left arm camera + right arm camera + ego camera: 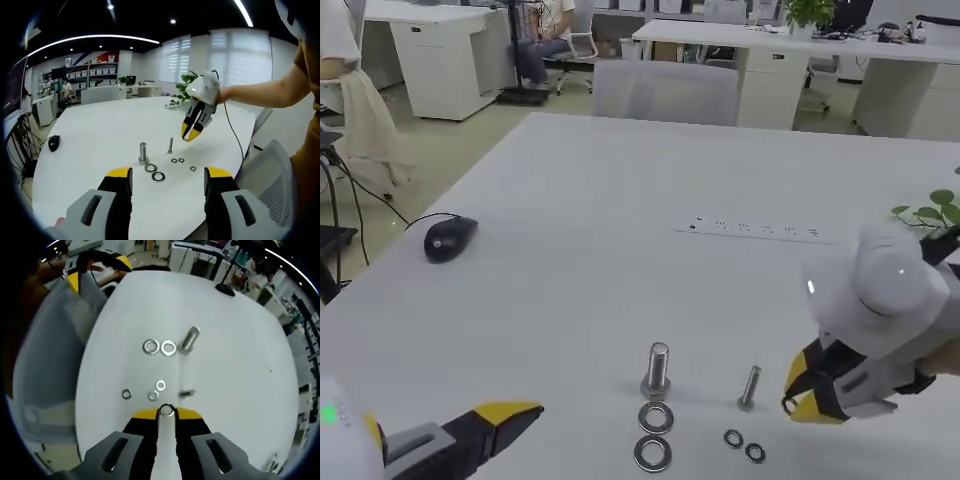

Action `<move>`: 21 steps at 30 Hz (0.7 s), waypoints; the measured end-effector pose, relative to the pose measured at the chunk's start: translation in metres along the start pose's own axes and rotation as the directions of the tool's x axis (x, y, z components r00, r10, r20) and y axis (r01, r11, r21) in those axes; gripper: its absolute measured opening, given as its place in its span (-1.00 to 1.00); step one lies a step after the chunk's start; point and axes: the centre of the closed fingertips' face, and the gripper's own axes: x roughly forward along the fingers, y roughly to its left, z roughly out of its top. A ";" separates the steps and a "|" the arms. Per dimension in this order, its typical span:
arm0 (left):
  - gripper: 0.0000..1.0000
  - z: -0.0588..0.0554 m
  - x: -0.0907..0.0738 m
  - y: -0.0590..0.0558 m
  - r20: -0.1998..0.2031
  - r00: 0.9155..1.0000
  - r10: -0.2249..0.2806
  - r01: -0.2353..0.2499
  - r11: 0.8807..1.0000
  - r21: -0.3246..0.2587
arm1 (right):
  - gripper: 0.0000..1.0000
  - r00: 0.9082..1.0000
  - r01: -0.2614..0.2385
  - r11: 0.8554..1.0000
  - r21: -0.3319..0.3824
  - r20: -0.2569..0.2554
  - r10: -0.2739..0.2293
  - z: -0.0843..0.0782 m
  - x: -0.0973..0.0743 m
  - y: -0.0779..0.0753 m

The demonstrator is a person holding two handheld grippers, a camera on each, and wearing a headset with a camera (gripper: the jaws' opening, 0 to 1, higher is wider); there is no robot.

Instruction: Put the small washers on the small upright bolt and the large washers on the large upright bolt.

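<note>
At the left, the left gripper (168,174) hangs low over the near edge of the surface (580,230). Its fingers (120,176) are spread wide with nothing between them, well short of every part.

Next comes the large bolt (657,368), standing upright on its head. The two large washers (656,418) lie flat just in front of it, close to each other.

To the right stands the small bolt (750,386), also upright. Three small washers (181,160) lie flat near its foot: two side by side, the third a little apart.

At the far right, the right gripper (167,412) has its fingers (145,416) closed on the held washer (167,411). The washer is pinched across its rim at the very tips, with its hole open toward the right gripper view's camera. In the head view this gripper hangs above the surface, near the small bolt and to its right, not over it.

The washers look like thin, stiff, smooth metal, and very light. Lying flat on a hard surface they offer little edge, so the rim is probably the only place to take hold. A tip pinch like this one could let the ring twist or pop free. The hole will likely need to sit squarely over the threaded end before the washer is released.
</note>
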 end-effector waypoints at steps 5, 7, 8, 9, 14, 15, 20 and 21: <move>0.14 0.000 0.001 0.003 -0.008 1.000 0.003 -0.003 1.000 0.007 | -0.76 1.000 0.018 1.000 -0.004 0.005 -0.018 0.009 -0.005 -0.016; 0.14 0.000 0.002 0.003 -0.006 1.000 0.000 0.000 1.000 0.012 | -0.76 1.000 0.017 1.000 -0.003 0.008 -0.016 0.011 -0.005 -0.019; 0.14 0.000 0.003 0.003 -0.009 1.000 -0.001 0.001 1.000 0.012 | -0.76 1.000 0.017 1.000 -0.002 0.008 -0.017 0.011 -0.004 -0.020; 0.14 0.000 0.004 0.003 -0.010 1.000 -0.001 0.001 1.000 0.012 | -0.76 1.000 0.018 1.000 -0.003 0.006 -0.018 0.011 -0.004 -0.021; 0.14 0.002 0.005 0.005 -0.003 1.000 -0.002 0.002 1.000 0.009 | -0.76 1.000 0.013 1.000 -0.007 0.004 -0.013 0.014 -0.002 -0.025; 0.14 0.003 0.006 0.005 -0.002 1.000 -0.001 0.001 1.000 0.009 | -0.76 1.000 0.013 1.000 -0.010 0.004 -0.013 0.015 -0.002 -0.025; 0.15 0.004 0.008 0.005 -0.002 1.000 -0.005 0.005 1.000 0.008 | -0.76 1.000 0.001 1.000 -0.015 -0.003 -0.001 0.016 0.003 -0.028; 0.15 0.004 0.008 0.005 0.000 1.000 -0.006 0.006 1.000 0.010 | -0.76 1.000 0.000 1.000 -0.015 -0.004 0.000 0.017 0.004 -0.028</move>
